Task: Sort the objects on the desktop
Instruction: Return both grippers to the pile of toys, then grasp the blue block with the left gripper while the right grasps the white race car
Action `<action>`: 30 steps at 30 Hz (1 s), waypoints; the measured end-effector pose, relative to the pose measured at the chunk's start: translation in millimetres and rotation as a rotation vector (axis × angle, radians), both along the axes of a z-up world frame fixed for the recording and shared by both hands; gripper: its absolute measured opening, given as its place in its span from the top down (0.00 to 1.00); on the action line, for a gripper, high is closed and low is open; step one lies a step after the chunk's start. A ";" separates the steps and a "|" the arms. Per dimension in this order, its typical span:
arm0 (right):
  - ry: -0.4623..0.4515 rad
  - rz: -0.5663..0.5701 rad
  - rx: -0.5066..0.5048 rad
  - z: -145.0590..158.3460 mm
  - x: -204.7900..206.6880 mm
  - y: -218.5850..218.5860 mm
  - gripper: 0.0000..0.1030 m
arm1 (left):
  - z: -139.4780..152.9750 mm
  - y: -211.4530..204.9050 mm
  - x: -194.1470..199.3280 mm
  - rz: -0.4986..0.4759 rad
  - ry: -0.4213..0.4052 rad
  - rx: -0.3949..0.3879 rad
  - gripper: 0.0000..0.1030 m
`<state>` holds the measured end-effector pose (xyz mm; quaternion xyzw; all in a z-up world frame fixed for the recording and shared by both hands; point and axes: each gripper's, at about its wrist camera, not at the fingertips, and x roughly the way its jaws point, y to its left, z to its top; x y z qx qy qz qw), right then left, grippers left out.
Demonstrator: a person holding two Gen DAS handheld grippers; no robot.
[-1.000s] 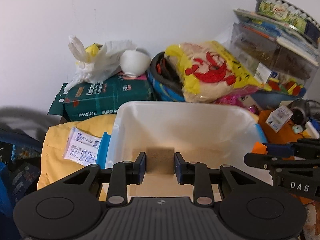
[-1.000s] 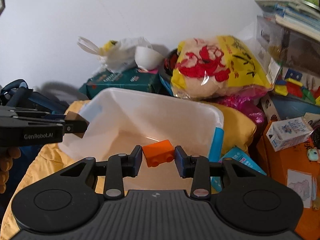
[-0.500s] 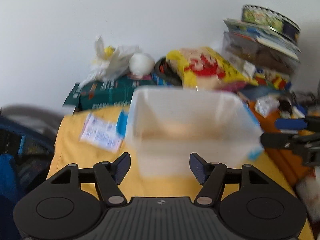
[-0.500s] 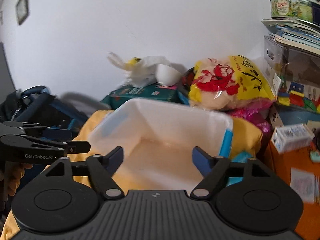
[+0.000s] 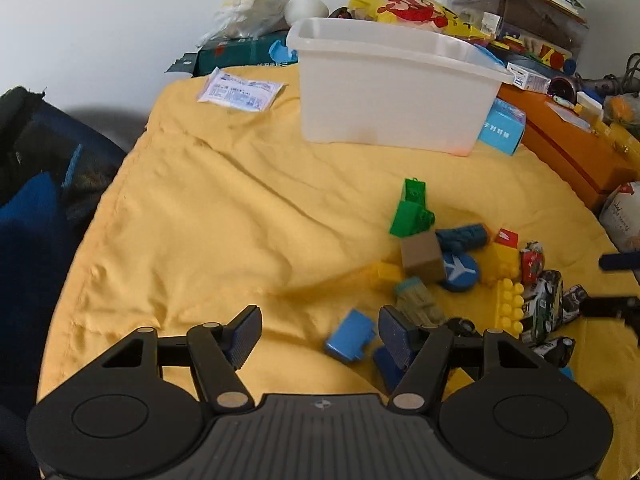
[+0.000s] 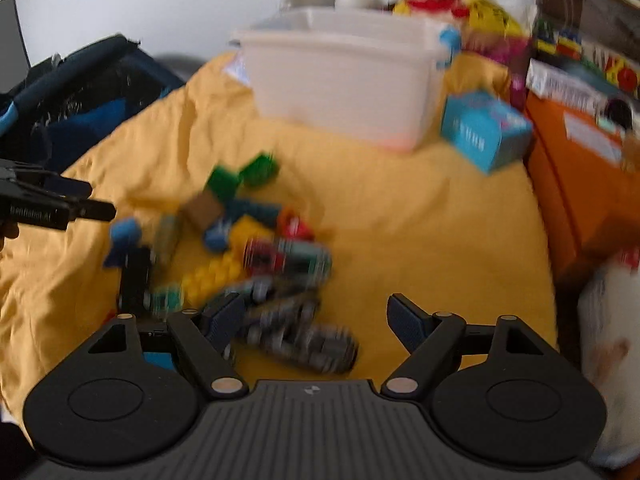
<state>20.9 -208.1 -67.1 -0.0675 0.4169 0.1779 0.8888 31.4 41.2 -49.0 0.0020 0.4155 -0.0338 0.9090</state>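
A white plastic bin [image 5: 394, 80] stands at the back of the yellow cloth [image 5: 224, 216]; it also shows in the blurred right wrist view [image 6: 344, 76]. A pile of toys lies in front of it: green bricks [image 5: 410, 210], a brown cube [image 5: 423, 256], a blue airplane disc [image 5: 459, 272], yellow bricks [image 5: 506, 280], toy cars [image 5: 542, 300] and a blue block [image 5: 350, 340]. My left gripper [image 5: 320, 334] is open and empty, low over the cloth left of the pile. My right gripper [image 6: 316, 320] is open and empty above the toy cars [image 6: 304, 336].
A blue carton [image 5: 502, 128] leans by the bin's right side. An orange box [image 5: 572, 148] and stacked clutter line the right edge. A paper packet [image 5: 240, 92] lies left of the bin. A dark bag [image 5: 36, 184] sits off the cloth's left edge.
Both grippers opened over the bin, letting go of the brown cube and the orange brick, then pulled back and down to the toy pile.
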 end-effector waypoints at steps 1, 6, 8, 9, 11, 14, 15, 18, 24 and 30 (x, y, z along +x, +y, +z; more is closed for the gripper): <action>-0.003 0.007 -0.021 -3.5 -3.5 1.8 0.25 | -3.0 -2.0 0.7 0.002 0.004 0.019 0.36; 0.019 -0.002 -0.060 -13.8 -4.6 10.2 0.28 | -16.4 -8.0 -6.3 -0.016 0.012 0.064 0.41; 0.014 -0.013 -0.073 -17.8 -5.3 12.2 0.28 | -18.4 -10.1 -8.6 -0.026 0.003 0.076 0.41; 0.012 -0.022 -0.084 -20.0 -5.6 13.3 0.28 | -20.0 -12.2 -10.4 -0.029 -0.001 0.082 0.41; 0.020 -0.038 -0.091 -24.5 -6.4 13.8 0.28 | -22.1 -13.2 -10.7 -0.024 -0.007 0.085 0.41; 0.060 -0.064 -0.075 -31.3 -5.2 12.7 0.28 | -20.8 -16.2 -8.8 -0.027 -0.011 0.070 0.41; 0.064 -0.069 -0.069 -32.5 -5.6 12.6 0.28 | -19.6 -17.9 -9.2 -0.036 -0.014 0.063 0.41; 0.054 -0.074 -0.071 -34.2 -6.2 14.8 0.28 | -19.0 -25.6 -12.1 -0.071 -0.022 0.062 0.41; 0.049 -0.092 -0.050 -32.9 -1.2 16.9 0.27 | -22.1 -19.3 -4.5 -0.036 -0.030 0.047 0.41; 0.060 -0.106 -0.041 -34.6 2.6 16.5 0.30 | -29.4 -17.6 -7.5 -0.097 0.020 0.083 0.41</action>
